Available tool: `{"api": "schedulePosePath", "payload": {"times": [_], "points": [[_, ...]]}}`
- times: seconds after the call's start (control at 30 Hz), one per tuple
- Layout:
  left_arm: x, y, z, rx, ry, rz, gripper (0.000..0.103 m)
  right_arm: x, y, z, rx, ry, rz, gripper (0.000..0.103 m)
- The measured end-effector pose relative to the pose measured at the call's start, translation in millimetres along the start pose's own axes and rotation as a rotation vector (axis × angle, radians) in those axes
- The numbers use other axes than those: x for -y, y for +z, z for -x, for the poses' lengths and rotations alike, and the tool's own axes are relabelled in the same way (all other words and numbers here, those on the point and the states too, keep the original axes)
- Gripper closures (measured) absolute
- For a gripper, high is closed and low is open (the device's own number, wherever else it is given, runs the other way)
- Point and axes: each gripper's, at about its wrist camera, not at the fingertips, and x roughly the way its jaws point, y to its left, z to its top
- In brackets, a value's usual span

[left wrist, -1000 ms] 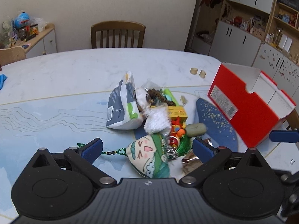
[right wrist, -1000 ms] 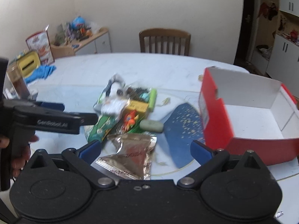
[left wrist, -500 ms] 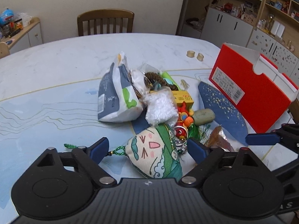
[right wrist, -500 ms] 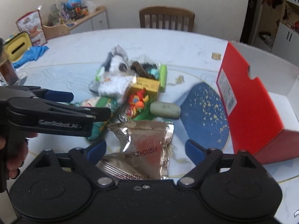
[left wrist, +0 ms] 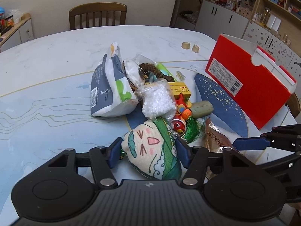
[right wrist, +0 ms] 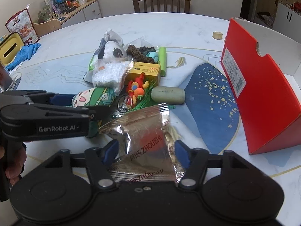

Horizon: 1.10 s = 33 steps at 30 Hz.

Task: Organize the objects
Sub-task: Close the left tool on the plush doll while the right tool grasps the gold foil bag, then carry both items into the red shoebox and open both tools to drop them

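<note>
Left gripper [left wrist: 147, 153]: jaws narrowed onto the plush pouch [left wrist: 150, 150], both pads touching its sides
Right gripper [right wrist: 145, 153]: jaws drawn in around the foil packet [right wrist: 144, 141]; pads at its edges, but firm contact I cannot tell
Pouch position: between the left jaws, at the near end of the pile on the table [left wrist: 47, 71]
Packet position: between the right jaws, just in front of the soap bar [right wrist: 168, 95]
Red box [right wrist: 263, 94]: ahead and right of both jaws, tilted up on its side
Risk, pouch: its green tassel [left wrist: 193, 130] lies among the keychain toys [left wrist: 181, 116], so lifting may drag them along
Risk, packet: slick, crinkled foil could slip or buckle under a squeeze
Risk, grippers: they sit close together and could collide
</note>
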Motion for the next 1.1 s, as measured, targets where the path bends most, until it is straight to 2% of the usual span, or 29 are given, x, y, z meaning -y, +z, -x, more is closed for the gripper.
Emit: {"api": "schedulePosePath", "payload": {"times": [0.13, 0.3, 0.5, 0.7, 1.1], "points": [[-1, -1, 3, -0.005, -0.006, 0.003, 0.048, 0, 0, 4, -0.009, 0.006, 0.011, 0.056], [0, -2, 13, 0.005, -0.034, 0.021, 0.049, 1, 1, 14, -0.002, -0.009, 0.019, 0.062], [7, -1, 34, 0.015, -0.070, 0.037, 0.049, 15, 6, 33, 0.021, -0.030, -0.009, 0.064], [22, 8, 57, 0.034, -0.086, 0.036, 0.049, 31, 16, 70, 0.089, 0.017, -0.019, 0.064], [75, 62, 87, 0.097, -0.094, 0.022, 0.049, 91, 43, 131, 0.168, 0.069, 0.032, 0.064]]}}
